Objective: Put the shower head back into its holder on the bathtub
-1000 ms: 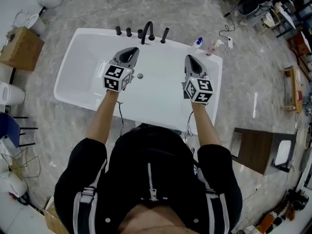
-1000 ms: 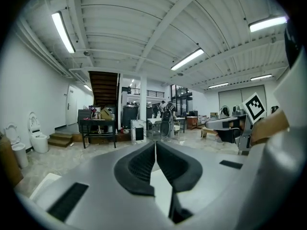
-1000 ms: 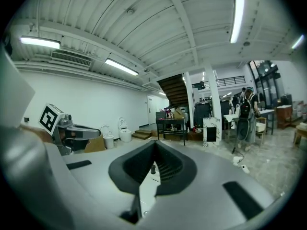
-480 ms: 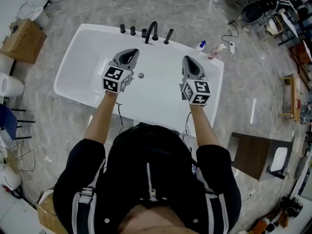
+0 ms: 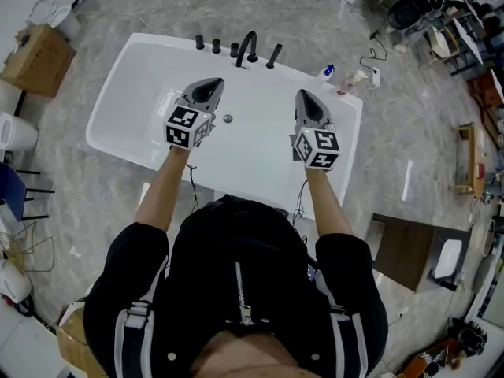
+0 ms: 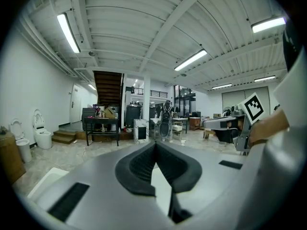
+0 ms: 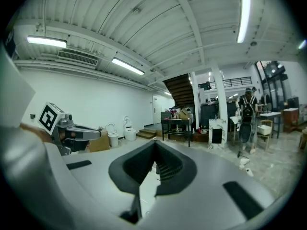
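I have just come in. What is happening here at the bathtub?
A person stands over a white bathtub with a tool in each hand. The left hand-held gripper and the right hand-held gripper are both shut and empty, and both hover above the tub. Neither touches the black fittings on the far rim.

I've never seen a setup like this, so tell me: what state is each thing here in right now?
Bathtub: no water visible in it.
Left gripper: jaws shut, nothing between them.
Right gripper: jaws shut, nothing between them.
Faucet: upright on the far rim, no stream visible.
Shower head: apparently standing on the rim, right of the faucet.
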Demonstrator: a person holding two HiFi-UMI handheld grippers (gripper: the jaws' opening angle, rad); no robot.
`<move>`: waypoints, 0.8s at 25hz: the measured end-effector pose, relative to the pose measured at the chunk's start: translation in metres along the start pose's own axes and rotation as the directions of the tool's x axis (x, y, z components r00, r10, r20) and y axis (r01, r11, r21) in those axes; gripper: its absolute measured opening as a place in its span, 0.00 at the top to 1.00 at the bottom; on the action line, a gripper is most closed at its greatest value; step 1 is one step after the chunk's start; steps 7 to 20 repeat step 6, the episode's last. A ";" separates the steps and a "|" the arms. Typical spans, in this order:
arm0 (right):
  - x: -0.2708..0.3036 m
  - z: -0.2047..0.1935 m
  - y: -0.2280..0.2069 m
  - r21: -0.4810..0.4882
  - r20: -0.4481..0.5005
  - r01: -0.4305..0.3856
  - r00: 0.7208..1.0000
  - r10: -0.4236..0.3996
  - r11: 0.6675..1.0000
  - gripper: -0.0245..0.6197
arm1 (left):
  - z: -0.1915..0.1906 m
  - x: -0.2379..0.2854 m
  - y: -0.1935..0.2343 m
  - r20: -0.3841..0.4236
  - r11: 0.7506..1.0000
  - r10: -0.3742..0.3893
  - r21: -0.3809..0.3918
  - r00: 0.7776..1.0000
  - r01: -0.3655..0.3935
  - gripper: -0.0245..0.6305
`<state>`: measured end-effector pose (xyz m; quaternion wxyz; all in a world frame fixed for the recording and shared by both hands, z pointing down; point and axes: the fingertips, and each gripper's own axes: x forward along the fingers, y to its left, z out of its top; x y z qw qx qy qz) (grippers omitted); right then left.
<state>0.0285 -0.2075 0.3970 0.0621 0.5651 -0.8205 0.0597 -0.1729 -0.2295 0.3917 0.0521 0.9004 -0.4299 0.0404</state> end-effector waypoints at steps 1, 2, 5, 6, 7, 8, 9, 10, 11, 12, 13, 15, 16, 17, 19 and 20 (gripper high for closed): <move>0.000 -0.002 0.001 0.002 -0.002 0.000 1.000 0.000 1.000 0.97 | -0.002 -0.001 0.000 -0.002 1.000 0.000 -0.001 1.000 0.000 0.93; 0.000 -0.003 0.002 0.004 -0.004 0.000 1.000 0.000 1.000 0.97 | -0.003 -0.001 0.000 -0.003 1.000 -0.001 -0.003 1.000 0.001 0.93; 0.001 -0.007 0.005 0.008 -0.009 -0.006 1.000 0.006 1.000 0.97 | -0.007 -0.003 0.002 -0.008 1.000 0.000 -0.006 1.000 0.000 0.93; 0.002 -0.008 0.006 0.008 -0.011 -0.008 1.000 0.008 1.000 0.97 | -0.008 -0.004 0.003 -0.010 1.000 0.000 -0.007 1.000 0.000 0.93; 0.002 -0.008 0.006 0.008 -0.011 -0.008 1.000 0.008 1.000 0.97 | -0.008 -0.004 0.003 -0.010 1.000 0.000 -0.007 1.000 0.000 0.93; 0.002 -0.008 0.006 0.008 -0.011 -0.008 1.000 0.008 1.000 0.97 | -0.008 -0.004 0.003 -0.010 1.000 0.000 -0.007 1.000 0.000 0.93; 0.002 -0.008 0.006 0.008 -0.011 -0.008 1.000 0.008 1.000 0.97 | -0.008 -0.004 0.003 -0.010 1.000 0.000 -0.007 1.000 0.000 0.93; 0.002 -0.008 0.006 0.008 -0.011 -0.008 1.000 0.008 1.000 0.97 | -0.008 -0.004 0.003 -0.010 1.000 0.000 -0.007 1.000 0.000 0.93; 0.002 -0.008 0.006 0.008 -0.011 -0.008 1.000 0.008 1.000 0.97 | -0.008 -0.004 0.003 -0.010 1.000 0.000 -0.007 1.000 0.000 0.93; 0.002 -0.008 0.006 0.008 -0.011 -0.008 1.000 0.008 1.000 0.97 | -0.008 -0.004 0.003 -0.010 1.000 0.000 -0.007 1.000 0.000 0.93; 0.002 -0.008 0.006 0.008 -0.011 -0.008 1.000 0.008 1.000 0.97 | -0.008 -0.004 0.003 -0.010 1.000 0.000 -0.007 1.000 0.000 0.93; 0.002 -0.008 0.006 0.008 -0.011 -0.008 1.000 0.008 1.000 0.97 | -0.008 -0.004 0.003 -0.010 1.000 0.000 -0.007 1.000 0.000 0.93; 0.002 -0.008 0.006 0.008 -0.011 -0.008 1.000 0.008 1.000 0.97 | -0.008 -0.004 0.003 -0.010 1.000 0.000 -0.007 1.000 0.000 0.93; 0.002 -0.008 0.006 0.008 -0.011 -0.008 1.000 0.008 1.000 0.97 | -0.008 -0.004 0.003 -0.010 1.000 0.000 -0.007 1.000 0.000 0.93; 0.002 -0.008 0.006 0.008 -0.011 -0.008 1.000 0.008 1.000 0.97 | -0.008 -0.004 0.003 -0.010 1.000 0.000 -0.007 1.000 0.000 0.93; 0.002 -0.008 0.006 0.008 -0.011 -0.008 1.000 0.008 1.000 0.97 | -0.008 -0.004 0.003 -0.010 1.000 0.000 -0.007 1.000 0.000 0.93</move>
